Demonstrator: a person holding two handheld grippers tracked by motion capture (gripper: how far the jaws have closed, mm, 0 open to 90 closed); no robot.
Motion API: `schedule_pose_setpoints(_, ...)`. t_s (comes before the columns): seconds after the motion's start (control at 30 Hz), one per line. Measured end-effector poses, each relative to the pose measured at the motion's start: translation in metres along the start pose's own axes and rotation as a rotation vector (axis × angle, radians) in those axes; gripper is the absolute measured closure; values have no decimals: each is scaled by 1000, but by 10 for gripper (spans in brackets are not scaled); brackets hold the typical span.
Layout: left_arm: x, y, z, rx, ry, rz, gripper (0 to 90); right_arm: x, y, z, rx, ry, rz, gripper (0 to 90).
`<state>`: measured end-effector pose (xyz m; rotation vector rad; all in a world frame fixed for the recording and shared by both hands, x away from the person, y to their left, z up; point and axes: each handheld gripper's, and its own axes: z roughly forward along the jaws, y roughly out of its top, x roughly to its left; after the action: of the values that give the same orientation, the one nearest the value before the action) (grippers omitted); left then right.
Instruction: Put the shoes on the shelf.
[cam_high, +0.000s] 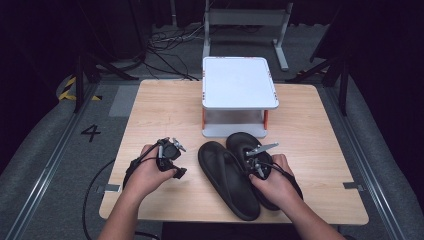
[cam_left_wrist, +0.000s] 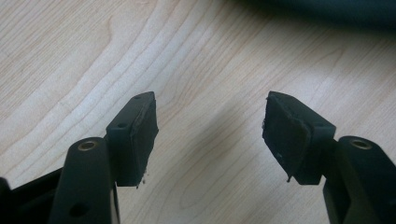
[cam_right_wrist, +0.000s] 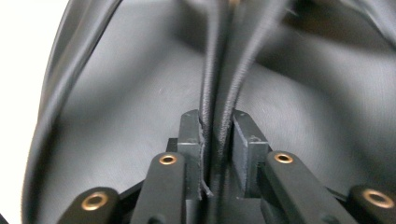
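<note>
Two black flip-flops lie side by side near the front middle of the wooden table (cam_high: 165, 110). The left flip-flop (cam_high: 225, 175) lies free, angled toward the front. My right gripper (cam_high: 256, 161) sits over the right flip-flop (cam_high: 239, 142). In the right gripper view its pads (cam_right_wrist: 190, 135) squeeze the flip-flop's two straps (cam_right_wrist: 217, 70) together above the footbed (cam_right_wrist: 140, 116). My left gripper (cam_high: 176, 159) hovers left of the flip-flops. In the left gripper view it (cam_left_wrist: 210, 135) is open, with bare wood between its jaws.
A white raised platform (cam_high: 239, 82) on orange legs stands at the back middle of the table, just behind the flip-flops. Cables and a metal frame lie on the floor beyond the table's far edge.
</note>
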<state>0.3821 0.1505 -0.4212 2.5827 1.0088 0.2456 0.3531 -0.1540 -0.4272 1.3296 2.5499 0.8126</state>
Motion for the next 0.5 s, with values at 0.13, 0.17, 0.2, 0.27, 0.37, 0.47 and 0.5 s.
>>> schedule_pose_setpoints(0.13,2,2,-2,-10,2,3,363,-2,0,-4,-5,27,31,773)
schedule_pose_setpoints(0.17,2,2,-2,-16,-3,3,363,-3,0,-5,-11,28,37,772)
schedule_pose_setpoints(0.2,2,3,-2,-19,-6,1,364,-4,0,-6,-21,27,46,773)
schedule_pose_setpoints(0.27,3,3,-2,-21,-3,-1,366,-6,3,-10,-34,17,53,773)
schedule_pose_setpoints(0.37,4,3,-2,-23,-3,-3,367,-10,11,-17,-63,18,77,772)
schedule_pose_setpoints(0.47,5,2,-3,-21,-3,-5,369,-15,22,-21,-80,2,94,771)
schedule_pose_setpoints(0.5,5,2,-4,-21,1,-6,369,-17,24,-22,-85,-1,101,771)
